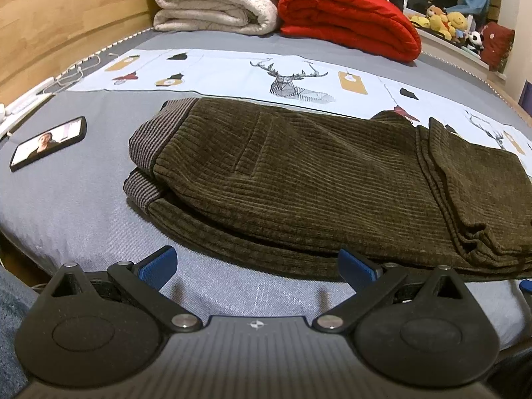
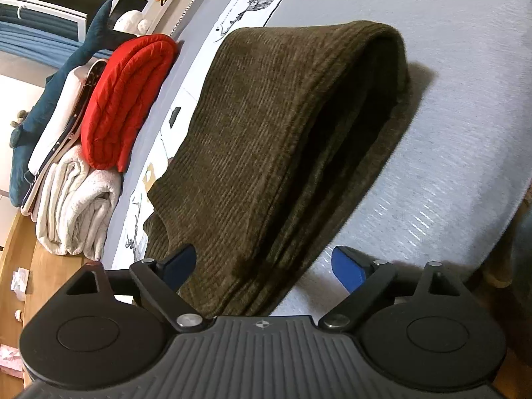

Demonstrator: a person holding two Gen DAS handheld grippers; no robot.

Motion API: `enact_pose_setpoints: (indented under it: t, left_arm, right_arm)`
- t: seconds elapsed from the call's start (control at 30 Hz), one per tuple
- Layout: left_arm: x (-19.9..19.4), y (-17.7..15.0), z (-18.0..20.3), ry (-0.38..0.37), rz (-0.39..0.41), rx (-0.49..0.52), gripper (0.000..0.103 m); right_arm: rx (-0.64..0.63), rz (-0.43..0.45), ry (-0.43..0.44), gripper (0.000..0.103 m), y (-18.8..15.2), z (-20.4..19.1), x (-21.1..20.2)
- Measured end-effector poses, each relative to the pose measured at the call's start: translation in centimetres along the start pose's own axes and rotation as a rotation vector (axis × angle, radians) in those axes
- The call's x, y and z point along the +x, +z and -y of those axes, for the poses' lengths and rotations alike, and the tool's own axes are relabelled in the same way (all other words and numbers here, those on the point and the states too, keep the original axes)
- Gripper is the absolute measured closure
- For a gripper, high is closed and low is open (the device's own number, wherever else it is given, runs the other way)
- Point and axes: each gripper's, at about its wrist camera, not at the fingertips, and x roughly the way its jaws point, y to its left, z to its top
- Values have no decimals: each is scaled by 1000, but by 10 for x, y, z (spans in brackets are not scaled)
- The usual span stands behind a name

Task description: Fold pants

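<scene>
The dark olive corduroy pants (image 1: 316, 179) lie folded in layers on the grey bed (image 1: 83, 206), with striped grey cuffs (image 1: 146, 153) at the left end. My left gripper (image 1: 257, 267) is open and empty, just in front of the pants' near edge. In the right wrist view the pants (image 2: 266, 139) show a rounded fold at the far end. My right gripper (image 2: 262, 266) is open, its fingers on either side of the near end of the pants, not closed on the cloth.
A phone (image 1: 48, 143) lies on the bed at the left. A folded white blanket (image 1: 212, 0) and a red quilt (image 1: 349, 20) are stacked at the back. A printed sheet strip (image 1: 232, 73) runs behind the pants. Plush toys (image 1: 445, 23) sit on the sill.
</scene>
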Motion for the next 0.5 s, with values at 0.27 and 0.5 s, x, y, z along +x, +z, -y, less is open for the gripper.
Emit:
enact_pose_setpoints:
  t: [0.27, 0.5]
  left_arm:
    - [6, 2, -5, 14, -25, -34, 0]
    - [9, 3, -6, 20, -33, -43, 0]
  right_arm:
    - [124, 38, 54, 8, 12, 9, 11]
    - [164, 35, 47, 12, 15, 14, 4]
